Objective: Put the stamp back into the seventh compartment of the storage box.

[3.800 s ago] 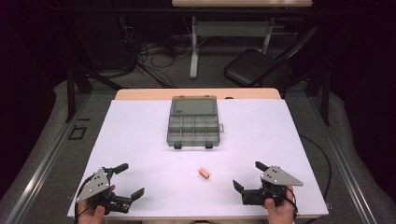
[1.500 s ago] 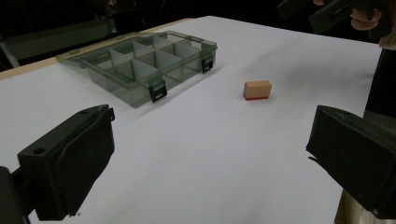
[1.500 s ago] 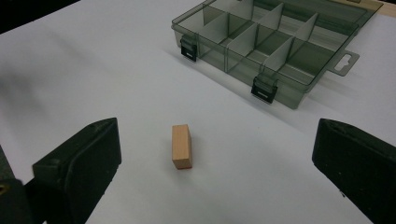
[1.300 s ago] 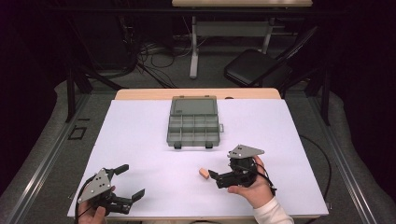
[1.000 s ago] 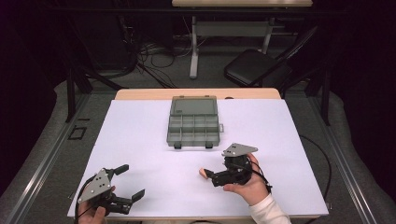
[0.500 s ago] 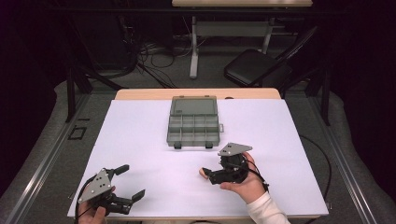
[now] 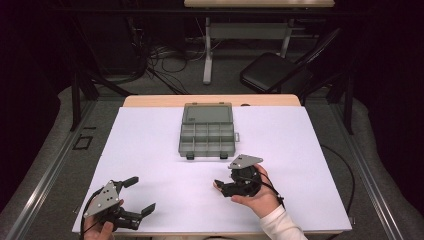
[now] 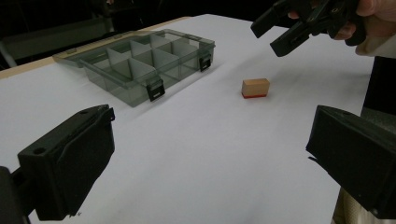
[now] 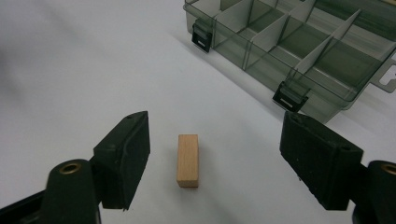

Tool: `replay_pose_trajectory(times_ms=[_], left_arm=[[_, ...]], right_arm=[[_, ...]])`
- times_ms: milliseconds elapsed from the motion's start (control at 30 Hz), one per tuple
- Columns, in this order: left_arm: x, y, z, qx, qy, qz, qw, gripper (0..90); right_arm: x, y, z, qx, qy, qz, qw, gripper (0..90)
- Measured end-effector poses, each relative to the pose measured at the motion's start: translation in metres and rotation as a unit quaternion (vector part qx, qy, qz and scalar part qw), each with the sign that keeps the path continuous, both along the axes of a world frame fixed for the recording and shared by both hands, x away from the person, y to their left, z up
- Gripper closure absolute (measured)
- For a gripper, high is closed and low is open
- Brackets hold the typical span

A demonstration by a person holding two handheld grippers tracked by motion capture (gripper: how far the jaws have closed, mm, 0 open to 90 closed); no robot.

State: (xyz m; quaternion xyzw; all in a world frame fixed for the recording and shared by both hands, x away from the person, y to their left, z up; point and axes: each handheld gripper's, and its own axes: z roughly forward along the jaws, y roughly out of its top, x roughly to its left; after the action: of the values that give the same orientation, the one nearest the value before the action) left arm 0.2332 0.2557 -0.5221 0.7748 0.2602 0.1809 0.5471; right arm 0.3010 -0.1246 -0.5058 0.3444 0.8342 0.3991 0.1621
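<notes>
**Right claw closing in on a small wooden block**

Right claw (image 9: 212, 158) hovers just above the white counter (image 7: 150, 145) w/ the wooden block (image 9: 187, 160) between its jaws; they've just been closing but the pads aren't touching it yet, gaps on both sides. Block lies flat on the counter, near the front of the divided organizer box (image 9: 299, 51), lid open, compartments look empty. In the left claw's view the block (image 8: 255, 87) shows a red underside edge and the right claw (image 8: 285, 28) hangs above it.

Left claw (image 7: 136, 197) rests open near the counter's front-left corner, well apart from the block, holding nothing.

Risk, as a judgement: block sits closer to one jaw than the other, so that pad may hit first and push or twist it; a grip too high could let it slip out.
</notes>
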Motion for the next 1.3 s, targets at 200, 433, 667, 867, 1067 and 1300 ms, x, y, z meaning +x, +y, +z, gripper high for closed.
replay_pose_trajectory(times_ms=[200, 433, 667, 867, 1067, 1300], left_arm=[[0.0, 0.0, 0.0, -0.001, 0.001, 0.0, 1.0, 0.8], [0.0, 0.0, 0.0, 0.0, 0.0, 0.0, 1.0, 0.8], [0.0, 0.0, 0.0, 0.001, 0.001, -0.002, 1.0, 0.8], [0.0, 0.0, 0.0, 0.002, 0.0, -0.003, 1.0, 0.8], [0.0, -0.001, 0.0, 0.003, 0.001, -0.003, 1.0, 0.8], [0.0, -0.001, 0.0, 0.003, 0.001, -0.004, 1.0, 0.8]], right_arm=[[0.001, 0.004, -0.009, 0.002, 0.014, 0.008, 0.9999, 32.9], [0.001, 0.011, -0.017, -0.012, 0.017, 0.012, 0.9997, 40.2], [0.0, 0.014, -0.025, -0.016, 0.018, 0.009, 0.9997, 50.3], [0.0, 0.016, -0.029, -0.02, 0.019, 0.007, 0.9996, 54.3], [0.0, 0.018, -0.032, -0.023, 0.022, 0.007, 0.9995, 60.1], [0.001, 0.018, -0.037, -0.023, 0.028, 0.009, 0.9993, 64.4]])
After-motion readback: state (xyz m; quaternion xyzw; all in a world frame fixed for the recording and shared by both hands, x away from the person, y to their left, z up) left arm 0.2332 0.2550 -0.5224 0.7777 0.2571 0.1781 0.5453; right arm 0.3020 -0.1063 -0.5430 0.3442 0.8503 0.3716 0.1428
